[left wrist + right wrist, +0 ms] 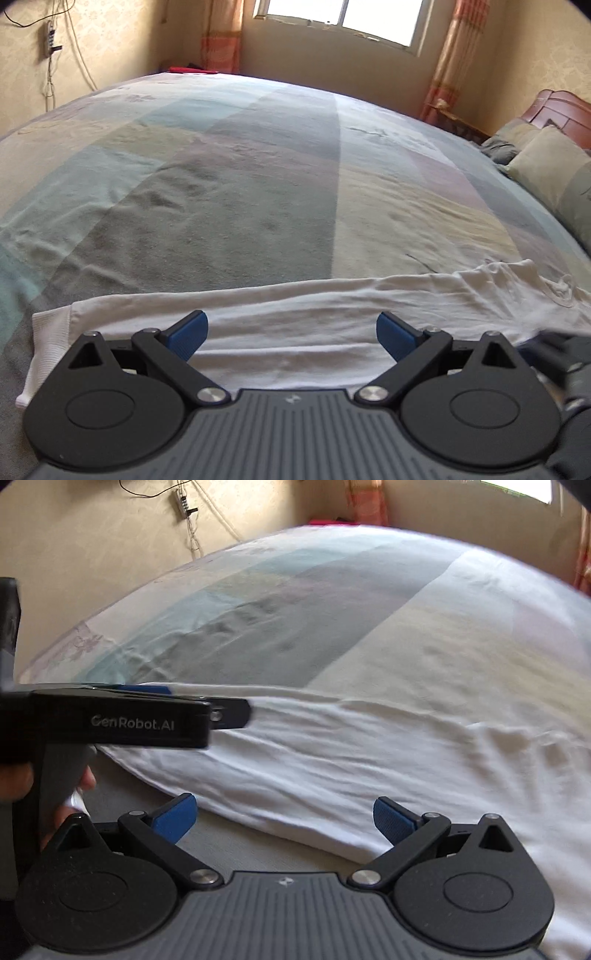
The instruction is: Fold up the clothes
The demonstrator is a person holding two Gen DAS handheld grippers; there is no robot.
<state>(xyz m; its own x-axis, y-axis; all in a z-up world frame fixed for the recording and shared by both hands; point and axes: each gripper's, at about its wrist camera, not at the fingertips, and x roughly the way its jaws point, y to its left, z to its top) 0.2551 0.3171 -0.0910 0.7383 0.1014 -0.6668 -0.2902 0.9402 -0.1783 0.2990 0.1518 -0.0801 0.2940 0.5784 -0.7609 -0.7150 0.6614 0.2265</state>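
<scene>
White shirt lies along the near edge of the bed, already narrowed to a long band, with a ribbed cuff or hem at its left end. From my left wrist view, my left gripper hangs just above the middle of that band, blue pads spread wide, holding nothing. At the right end the cloth bunches into wrinkles near what looks like the collar, though it is too soft in focus to be sure. I judge the next fold runs end to end, so this claw would do better nearer the ribbed end than where it is, biting through every layer at once so none slips free.

From my right wrist view, the shirt spreads from centre to right, its near fold edge just ahead of my right gripper, which also stands wide and empty. My left tool crosses the picture on the left, a hand on its grip. I should take the far-right end here, lift both ends level, and smooth the wrinkles at the right before laying the cloth down; otherwise they get pressed into the fold.
</scene>
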